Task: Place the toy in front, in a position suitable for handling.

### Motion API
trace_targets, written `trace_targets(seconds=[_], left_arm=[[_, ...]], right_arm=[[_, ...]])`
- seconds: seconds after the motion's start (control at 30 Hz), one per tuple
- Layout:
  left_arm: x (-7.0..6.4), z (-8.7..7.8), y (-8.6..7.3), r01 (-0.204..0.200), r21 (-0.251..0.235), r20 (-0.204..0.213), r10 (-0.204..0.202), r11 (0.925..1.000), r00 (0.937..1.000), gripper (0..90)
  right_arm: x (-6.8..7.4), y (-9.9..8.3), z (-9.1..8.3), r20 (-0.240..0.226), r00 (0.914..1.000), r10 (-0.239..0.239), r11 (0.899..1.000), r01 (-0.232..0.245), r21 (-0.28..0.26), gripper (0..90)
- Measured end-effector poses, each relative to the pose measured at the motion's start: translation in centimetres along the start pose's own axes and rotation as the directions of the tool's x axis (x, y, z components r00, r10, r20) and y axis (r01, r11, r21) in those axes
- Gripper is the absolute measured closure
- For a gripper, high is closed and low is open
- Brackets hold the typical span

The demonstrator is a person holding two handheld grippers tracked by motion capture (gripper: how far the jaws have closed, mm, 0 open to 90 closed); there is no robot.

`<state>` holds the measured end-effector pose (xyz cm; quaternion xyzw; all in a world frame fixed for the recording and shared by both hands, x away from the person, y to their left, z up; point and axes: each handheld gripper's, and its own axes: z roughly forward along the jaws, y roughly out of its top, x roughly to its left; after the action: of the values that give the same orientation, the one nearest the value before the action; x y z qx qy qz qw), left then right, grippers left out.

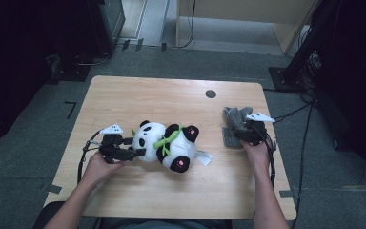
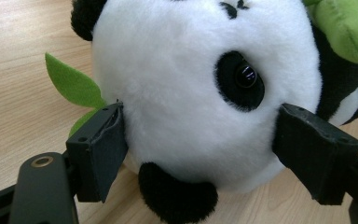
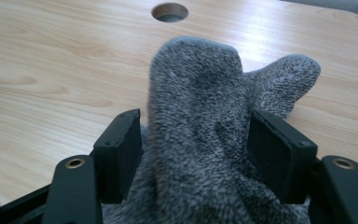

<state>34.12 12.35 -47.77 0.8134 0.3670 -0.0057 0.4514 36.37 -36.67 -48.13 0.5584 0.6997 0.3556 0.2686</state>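
Jaws of your left gripper (image 1: pixel 136 152) clamp the panda's head (image 2: pixel 200 93) to steady it, while your right gripper (image 1: pixel 242 132) pinches the grey cloth (image 3: pixel 200 140) far right, ready to lift.

One plush panda (image 1: pixel 167 145) lies on the desk (image 1: pixel 171 95), nearer the left edge than the right. It has two black ears that show in the left gripper view, one dark eye patch facing that camera, and one green leaf (image 2: pixel 72 84) sticking out beside its head. One white tag (image 1: pixel 204 158) lies at its side. One grey fleece cloth (image 1: pixel 233 126) sits near the right edge. One round cable hole (image 1: pixel 210 94) is cut near the far edge. Two grippers are at work: the left gripper (image 1: pixel 138 147) and the right gripper (image 1: pixel 240 131).
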Motion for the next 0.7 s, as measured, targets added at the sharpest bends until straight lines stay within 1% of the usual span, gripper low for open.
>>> trace_targets(seconds=[0.07,0.17,0.23,0.3,0.37,0.4,0.47,0.57,0.63,0.67,0.7], left_arm=[[0.0,0.0,0.0,0.002,-0.003,0.001,-0.002,1.0,1.0,19.0],[0.0,0.0,-0.1,-0.007,-0.003,0.0,0.007,1.0,1.0,18.9],[0.0,-0.1,-0.1,-0.011,-0.005,-0.002,0.011,0.9999,0.9999,18.8],[0.0,0.0,-0.1,-0.015,-0.01,-0.002,0.015,0.9998,0.9999,18.8],[0.0,0.0,-0.2,-0.018,-0.012,-0.004,0.018,0.9998,0.9998,18.8],[0.0,-0.1,-0.1,-0.024,-0.015,-0.006,0.023,0.9996,0.9997,18.9],[-0.1,-0.1,-0.1,-0.027,-0.016,-0.01,0.027,0.9995,0.9996,18.9],[-0.2,-0.3,0.2,-0.03,-0.008,-0.01,0.029,0.9995,0.9995,19.0],[-0.3,-0.4,0.4,-0.043,-0.006,-0.016,0.043,0.999,0.9989,19.1],[-0.3,-0.4,0.4,-0.043,-0.006,-0.016,0.043,0.999,0.9989,19.7],[-0.3,-0.5,0.5,-0.052,-0.013,-0.009,0.051,0.9986,0.9986,19.7]], right_arm=[[-0.2,-0.2,0.7,0.011,0.9999,-0.006,1.0,0.006,0.023,36.4],[-0.6,-0.4,1.8,0.008,1.0,-0.004,0.998,0.004,0.064,36.9],[-0.9,-0.6,2.4,0.002,1.0,-0.002,0.996,0.002,0.089,39.8],[-1.1,-0.8,2.8,-0.011,0.9999,0.01,0.994,-0.009,0.11,44.0],[-1.2,-0.9,2.9,-0.024,0.9995,0.022,0.993,-0.019,0.112,49.2],[-1.2,-0.9,2.9,-0.036,0.999,0.025,0.993,-0.02,0.116,55.8],[-1.2,-1.0,3.0,-0.05,0.9985,0.024,0.992,-0.018,0.126,59.1],[-1.1,-0.9,3.1,-0.05,0.9986,0.017,0.991,-0.01,0.134,65.2],[-1.2,-0.9,3.2,-0.053,0.9982,0.028,0.99,-0.021,0.138,67.7],[-1.2,-0.9,3.2,-0.056,0.9978,0.035,0.99,-0.027,0.139,69.2],[-1.3,-0.9,3.2,-0.059,0.9975,0.04,0.99,-0.031,0.138,70.8]])
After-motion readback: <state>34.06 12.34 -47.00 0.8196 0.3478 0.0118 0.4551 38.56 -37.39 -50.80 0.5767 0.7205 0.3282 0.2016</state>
